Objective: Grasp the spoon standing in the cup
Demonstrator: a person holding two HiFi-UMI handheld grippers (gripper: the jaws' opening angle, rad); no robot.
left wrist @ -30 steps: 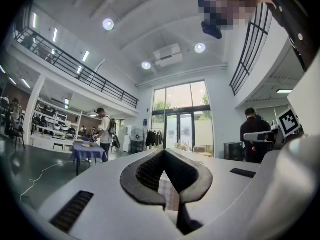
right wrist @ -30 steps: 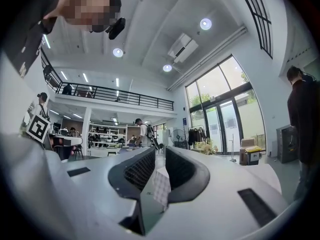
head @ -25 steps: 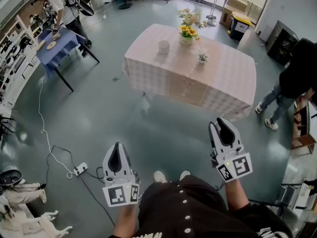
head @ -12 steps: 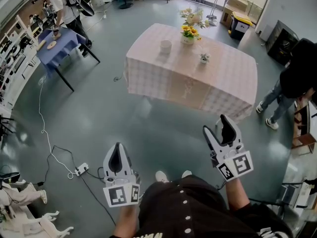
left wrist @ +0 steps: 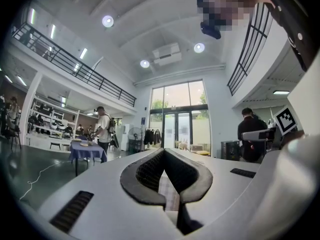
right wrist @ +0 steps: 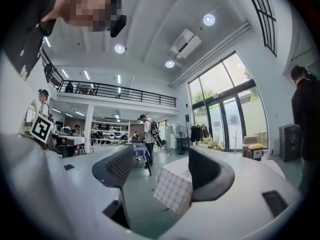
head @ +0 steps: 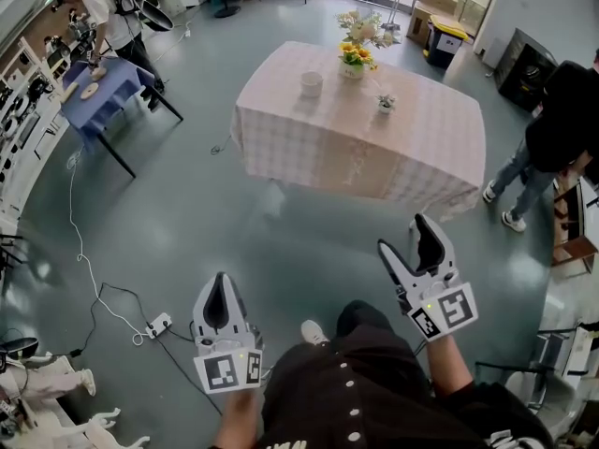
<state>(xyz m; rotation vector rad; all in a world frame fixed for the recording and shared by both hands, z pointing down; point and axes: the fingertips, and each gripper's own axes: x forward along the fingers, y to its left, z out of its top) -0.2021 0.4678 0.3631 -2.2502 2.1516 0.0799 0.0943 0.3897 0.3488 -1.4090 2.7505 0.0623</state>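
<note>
A white cup [head: 311, 83] stands on the far table's checked cloth [head: 374, 152], next to yellow flowers [head: 354, 56] and a small potted plant [head: 385, 104]. From this distance I cannot make out a spoon in it. Both grippers are held level near my body, well short of the table. My left gripper [head: 222, 286] is shut and empty; its view shows the pads meeting [left wrist: 164, 154]. My right gripper [head: 407, 239] is open, its jaws having just been opening, with nothing between them. The table's corner [right wrist: 175, 186] shows through their gap [right wrist: 162, 170].
A person in black [head: 562, 120] stands at the table's right end. Another person [head: 103, 7] works at a blue table [head: 103, 87] far left. A cable and power strip [head: 157, 325] lie on the floor to my left. Boxes and a yellow-lidded bin [head: 445, 40] sit behind the table.
The right gripper's jaws went from nearly shut to wide apart. I have stepped forward a little; one leg now shows ahead of my body. The left gripper stays shut.
</note>
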